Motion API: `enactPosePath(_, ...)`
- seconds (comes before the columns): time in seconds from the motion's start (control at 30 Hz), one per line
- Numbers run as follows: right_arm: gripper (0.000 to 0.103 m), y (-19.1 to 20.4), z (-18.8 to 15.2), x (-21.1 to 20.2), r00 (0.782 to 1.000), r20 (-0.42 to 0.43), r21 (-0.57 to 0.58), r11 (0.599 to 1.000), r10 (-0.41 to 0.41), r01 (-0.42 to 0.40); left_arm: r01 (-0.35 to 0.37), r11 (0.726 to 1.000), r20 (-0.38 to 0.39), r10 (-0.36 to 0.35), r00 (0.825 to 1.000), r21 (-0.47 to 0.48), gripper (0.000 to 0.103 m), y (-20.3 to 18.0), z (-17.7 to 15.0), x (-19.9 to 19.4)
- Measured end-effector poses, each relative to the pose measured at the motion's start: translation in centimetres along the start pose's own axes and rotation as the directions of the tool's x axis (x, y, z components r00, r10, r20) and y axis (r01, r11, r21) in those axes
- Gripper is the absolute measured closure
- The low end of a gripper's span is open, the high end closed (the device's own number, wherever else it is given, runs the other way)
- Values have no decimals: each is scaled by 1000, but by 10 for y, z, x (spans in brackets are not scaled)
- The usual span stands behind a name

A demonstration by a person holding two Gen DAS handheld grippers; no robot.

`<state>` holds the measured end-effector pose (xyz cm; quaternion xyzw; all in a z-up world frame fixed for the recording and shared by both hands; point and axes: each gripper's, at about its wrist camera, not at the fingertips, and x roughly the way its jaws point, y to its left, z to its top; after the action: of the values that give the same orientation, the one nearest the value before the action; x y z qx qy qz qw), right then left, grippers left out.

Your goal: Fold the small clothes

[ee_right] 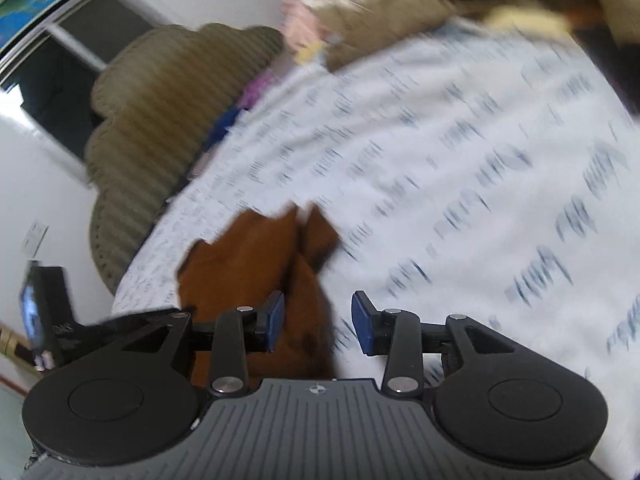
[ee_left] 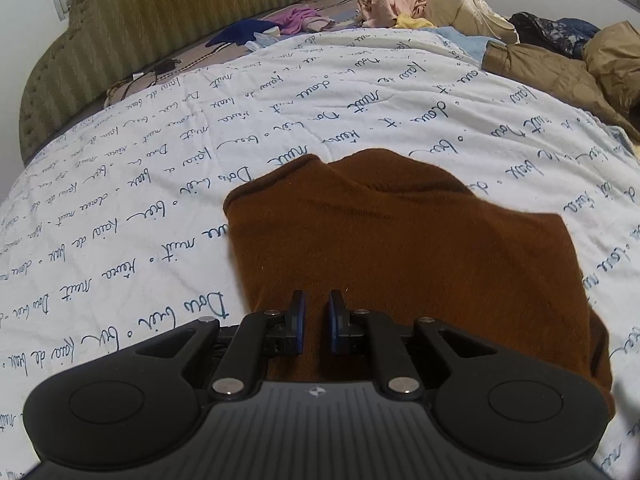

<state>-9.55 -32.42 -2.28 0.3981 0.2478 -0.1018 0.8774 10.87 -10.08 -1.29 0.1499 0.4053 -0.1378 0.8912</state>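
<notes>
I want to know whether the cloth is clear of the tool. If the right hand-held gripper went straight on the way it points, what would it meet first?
Probably the brown garment, whose edge lies between the open pads of the right hand-held gripper, with the printed white bedspread just beside it; blur leaves depth unclear.

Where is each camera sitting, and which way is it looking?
Left wrist: sits on the left gripper, looking down along it at the rust-brown knitted garment on the white quilt with dark handwriting; only the gripper shows.
Right wrist: sits on the right gripper, tilted and blurred, facing the olive ribbed headboard; only the gripper shows.
Both share garment, quilt, headboard.
</notes>
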Motion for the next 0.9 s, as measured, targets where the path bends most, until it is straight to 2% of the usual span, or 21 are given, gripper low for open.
enactPosePath(0.17,62,43,11,19,998,-33,-143,988,54,-58,-2,1000,8,2,1000,0,92,3,-9,-3)
enactPosePath(0.3,62,56,12,39,997,-73,-185,982,28,-41,-2,1000,14,2,1000,-4,92,8,-14,-6)
enactPosePath(0.33,60,55,12,43,997,-81,-186,982,18,-33,-2,1000,14,2,1000,-5,92,10,-15,-7)
enactPosePath(0.4,43,51,11,48,997,-82,-180,984,-5,-10,-2,1000,16,2,1000,-14,92,14,-16,-9)
enactPosePath(0.43,40,49,11,49,997,-70,-183,983,-22,9,0,1000,16,0,1000,-19,92,17,-18,-10)
enactPosePath(0.53,40,42,14,47,998,-51,-181,983,-46,36,0,999,15,1,1000,-39,90,28,-23,-12)
enactPosePath(0.67,37,35,17,54,994,-82,-181,982,-70,54,-12,998,14,13,1000,-67,90,43,-35,-20)
enactPosePath(0.9,36,31,13,76,984,-153,-162,985,-88,63,-30,990,-74,20,997,-138,88,76,-63,-18)
